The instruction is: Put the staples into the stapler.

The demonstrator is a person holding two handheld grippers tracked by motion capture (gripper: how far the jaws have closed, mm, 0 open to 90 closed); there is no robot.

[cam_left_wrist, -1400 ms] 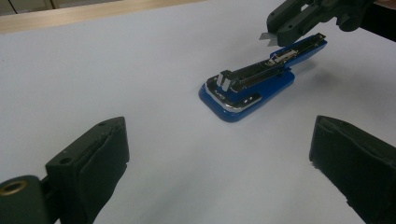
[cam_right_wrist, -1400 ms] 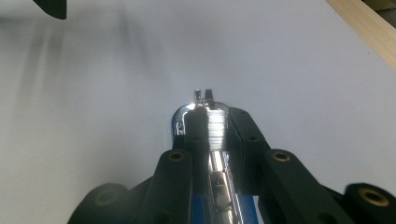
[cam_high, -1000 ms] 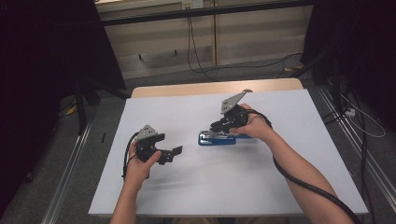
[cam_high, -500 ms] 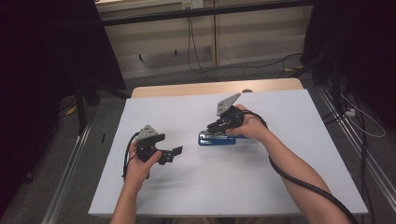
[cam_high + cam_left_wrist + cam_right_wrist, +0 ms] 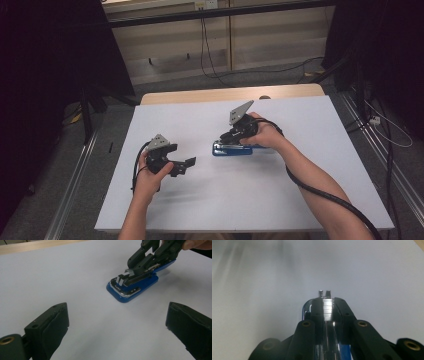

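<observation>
A blue stapler lies on the white table, right of centre. My right gripper comes down on it from the right, its jaws shut on the stapler's silver metal top. In the right gripper view the right gripper clamps that metal strip from both sides. From the left gripper view I see the stapler with the right gripper on its front end. My left gripper rests on the table to the stapler's left, and the left gripper stands open with nothing between its jaws.
The table's wooden far edge borders the white sheet. Metal rails run along both sides of the table, and cables lie on the floor at the right.
My right gripper has tipped slightly down and to the left over the stapler. The stapler and my left gripper have stayed where they were.
</observation>
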